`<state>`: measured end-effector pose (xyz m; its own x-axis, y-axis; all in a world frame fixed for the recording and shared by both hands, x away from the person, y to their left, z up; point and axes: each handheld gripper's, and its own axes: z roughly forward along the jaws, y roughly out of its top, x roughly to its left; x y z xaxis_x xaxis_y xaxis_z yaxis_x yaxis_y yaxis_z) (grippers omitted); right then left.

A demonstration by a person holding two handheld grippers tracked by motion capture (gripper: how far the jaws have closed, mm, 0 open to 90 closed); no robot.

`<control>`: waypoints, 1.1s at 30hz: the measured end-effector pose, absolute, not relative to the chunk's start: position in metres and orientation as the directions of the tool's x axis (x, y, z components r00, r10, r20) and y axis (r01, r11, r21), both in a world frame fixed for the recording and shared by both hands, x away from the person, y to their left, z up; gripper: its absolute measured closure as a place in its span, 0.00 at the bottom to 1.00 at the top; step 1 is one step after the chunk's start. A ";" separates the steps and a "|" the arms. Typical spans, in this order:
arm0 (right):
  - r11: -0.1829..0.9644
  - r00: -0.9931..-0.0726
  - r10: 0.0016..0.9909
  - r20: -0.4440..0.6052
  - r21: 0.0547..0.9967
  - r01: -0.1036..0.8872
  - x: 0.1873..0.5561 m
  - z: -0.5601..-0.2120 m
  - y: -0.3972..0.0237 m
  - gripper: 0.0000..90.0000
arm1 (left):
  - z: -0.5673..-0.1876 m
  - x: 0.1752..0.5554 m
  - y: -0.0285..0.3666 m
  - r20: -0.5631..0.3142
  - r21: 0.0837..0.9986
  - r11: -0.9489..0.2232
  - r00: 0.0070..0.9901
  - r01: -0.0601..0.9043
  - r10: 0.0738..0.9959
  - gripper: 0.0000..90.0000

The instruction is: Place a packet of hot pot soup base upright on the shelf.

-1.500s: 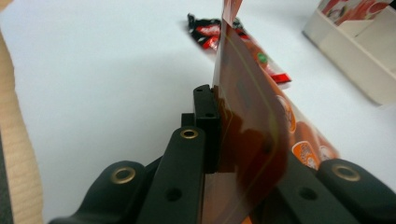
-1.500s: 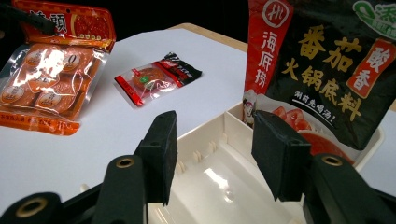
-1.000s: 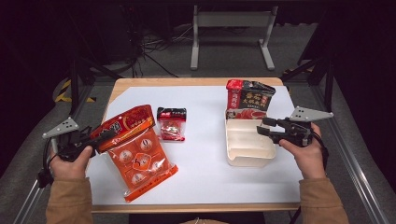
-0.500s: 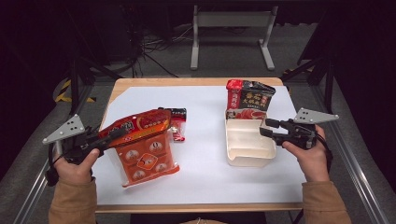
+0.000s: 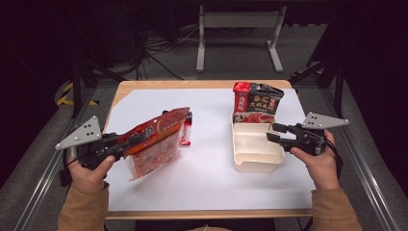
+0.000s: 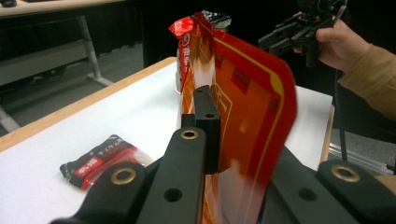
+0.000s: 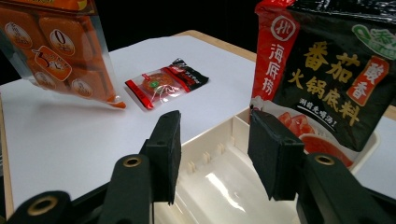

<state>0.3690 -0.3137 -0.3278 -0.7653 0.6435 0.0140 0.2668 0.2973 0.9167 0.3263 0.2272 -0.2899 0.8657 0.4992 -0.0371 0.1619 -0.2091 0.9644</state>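
Smooth white table [image 5: 211, 187], glossy orange pouch [image 5: 154, 142] in left tongs [image 5: 137, 139], lifted.

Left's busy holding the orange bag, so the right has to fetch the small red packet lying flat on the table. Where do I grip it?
The small red packet lies flat, so probably come from above and pinch its dark crimped end, a thin seal edge. The right gripper stands open over the white tray, free to go.

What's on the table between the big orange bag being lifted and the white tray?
Mostly bare white table cover. The small red packet lies beside the orange bag, well short of the white tray, as the high view shows.
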 end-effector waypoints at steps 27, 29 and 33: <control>0.303 -0.898 0.441 0.001 0.941 0.150 0.374 -0.315 -0.229 0.41 | -0.274 0.338 0.179 -0.032 0.974 -0.200 0.939 0.106 0.342 1.00; 0.315 -0.904 0.428 -0.004 0.938 0.146 0.376 -0.316 -0.221 0.40 | -0.275 0.339 0.175 -0.035 0.974 -0.200 0.944 0.106 0.328 1.00; 0.329 -0.913 0.407 -0.005 0.934 0.142 0.379 -0.318 -0.212 0.38 | -0.276 0.341 0.168 -0.036 0.974 -0.202 0.950 0.103 0.309 1.00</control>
